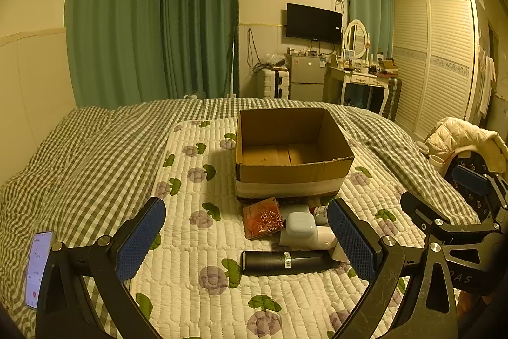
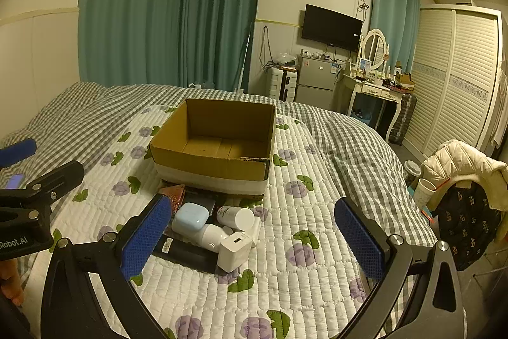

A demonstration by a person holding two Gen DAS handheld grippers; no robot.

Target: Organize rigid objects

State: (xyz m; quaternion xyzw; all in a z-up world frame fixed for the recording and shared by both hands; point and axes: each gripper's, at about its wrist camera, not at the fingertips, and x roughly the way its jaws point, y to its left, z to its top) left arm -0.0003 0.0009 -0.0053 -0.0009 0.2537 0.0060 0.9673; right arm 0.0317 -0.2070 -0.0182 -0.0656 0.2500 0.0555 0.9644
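An open, empty cardboard box [image 1: 290, 154] [image 2: 216, 145] stands on the quilted flower mat. In front of it lies a small pile: a red patterned case [image 1: 262, 218], a pale blue earbud case [image 1: 300, 224] [image 2: 190, 217], a white bottle [image 2: 236, 216], a white charger block [image 2: 234, 250] and a black cylinder [image 1: 285, 262] [image 2: 187, 253]. My left gripper [image 1: 247, 240] hovers open just short of the pile with nothing between its pads. My right gripper [image 2: 250, 239] is open too, its left pad beside the pile. The left gripper's fingers [image 2: 44, 183] show at the right wrist view's left edge.
A lit phone [image 1: 38, 269] lies on the checked bedspread at the left. A chair with a white jacket [image 2: 460, 167] and a paper cup [image 2: 424, 193] stands by the bed's right side. A dresser, small fridge and wardrobe [image 1: 441, 62] line the far wall.
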